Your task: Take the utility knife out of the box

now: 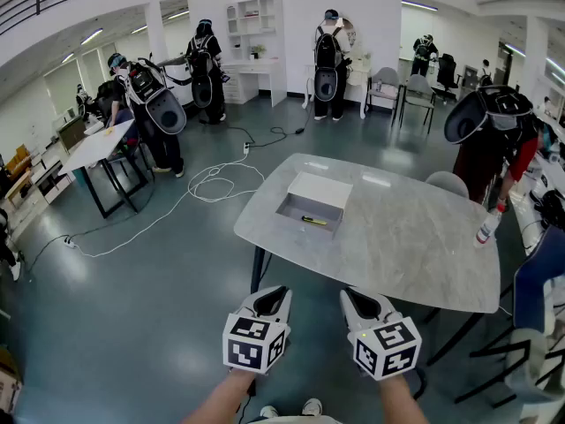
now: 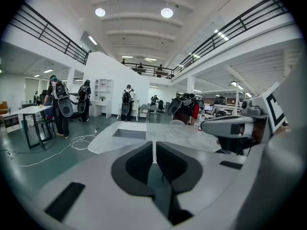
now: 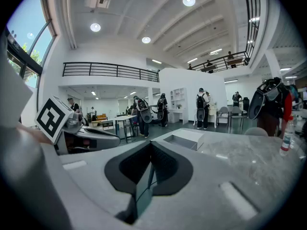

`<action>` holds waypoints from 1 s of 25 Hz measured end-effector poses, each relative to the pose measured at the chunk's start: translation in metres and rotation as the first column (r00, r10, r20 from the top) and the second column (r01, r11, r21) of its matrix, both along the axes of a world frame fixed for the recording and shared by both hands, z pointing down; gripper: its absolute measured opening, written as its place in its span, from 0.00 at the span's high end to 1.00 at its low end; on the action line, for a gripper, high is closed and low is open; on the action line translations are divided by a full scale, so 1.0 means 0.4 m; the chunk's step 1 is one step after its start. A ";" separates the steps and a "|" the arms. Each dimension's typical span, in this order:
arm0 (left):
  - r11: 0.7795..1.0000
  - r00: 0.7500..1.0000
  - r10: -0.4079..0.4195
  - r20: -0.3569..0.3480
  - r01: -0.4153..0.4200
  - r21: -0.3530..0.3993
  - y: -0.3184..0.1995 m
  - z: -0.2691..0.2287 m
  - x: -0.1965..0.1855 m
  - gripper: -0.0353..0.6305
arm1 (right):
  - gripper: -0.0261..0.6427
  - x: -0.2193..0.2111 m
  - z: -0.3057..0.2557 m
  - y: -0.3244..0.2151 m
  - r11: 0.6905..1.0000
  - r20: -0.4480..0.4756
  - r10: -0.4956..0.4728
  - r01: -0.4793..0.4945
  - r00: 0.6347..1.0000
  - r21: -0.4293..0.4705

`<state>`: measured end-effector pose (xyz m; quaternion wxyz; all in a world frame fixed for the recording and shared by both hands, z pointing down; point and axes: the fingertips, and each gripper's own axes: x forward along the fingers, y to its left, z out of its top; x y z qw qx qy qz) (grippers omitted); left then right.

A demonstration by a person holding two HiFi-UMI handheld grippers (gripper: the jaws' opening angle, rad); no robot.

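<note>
An open white box point(image 1: 311, 203) lies on the grey marble table point(image 1: 397, 246) with its lid folded back. Inside it rests a small yellow utility knife point(image 1: 313, 220). My left gripper point(image 1: 271, 291) and right gripper point(image 1: 357, 295) hang side by side in front of the table's near edge, well short of the box. Both are shut with nothing between the jaws. The left gripper view shows its jaws point(image 2: 153, 145) closed, with the box point(image 2: 128, 133) far ahead. In the right gripper view the jaws point(image 3: 150, 145) are closed too, and the box point(image 3: 184, 139) lies ahead to the right.
A plastic bottle point(image 1: 488, 223) stands at the table's right edge. Chairs point(image 1: 448, 184) sit along the far and right sides. White cables point(image 1: 212, 184) trail over the floor to the left. Several people with backpacks stand at the back of the room.
</note>
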<state>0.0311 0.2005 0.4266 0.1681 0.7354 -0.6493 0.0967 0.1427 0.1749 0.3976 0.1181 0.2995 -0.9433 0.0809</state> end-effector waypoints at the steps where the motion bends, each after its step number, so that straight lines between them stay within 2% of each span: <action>1: 1.000 1.000 0.002 -0.005 -0.002 -0.002 -0.007 0.000 0.005 0.91 | 0.95 0.002 0.001 -0.004 1.000 0.003 -0.003 0.003 1.000 -0.007; 14: 1.000 1.000 0.000 0.000 0.000 -0.004 -0.060 0.000 0.054 0.91 | 0.95 0.024 0.006 -0.044 0.999 0.012 -0.044 0.044 0.999 -0.019; 25: 0.999 0.998 0.052 0.022 -0.051 -0.015 -0.180 0.030 -0.017 0.91 | 0.95 -0.045 0.035 -0.163 0.999 -0.010 -0.014 0.014 1.000 -0.034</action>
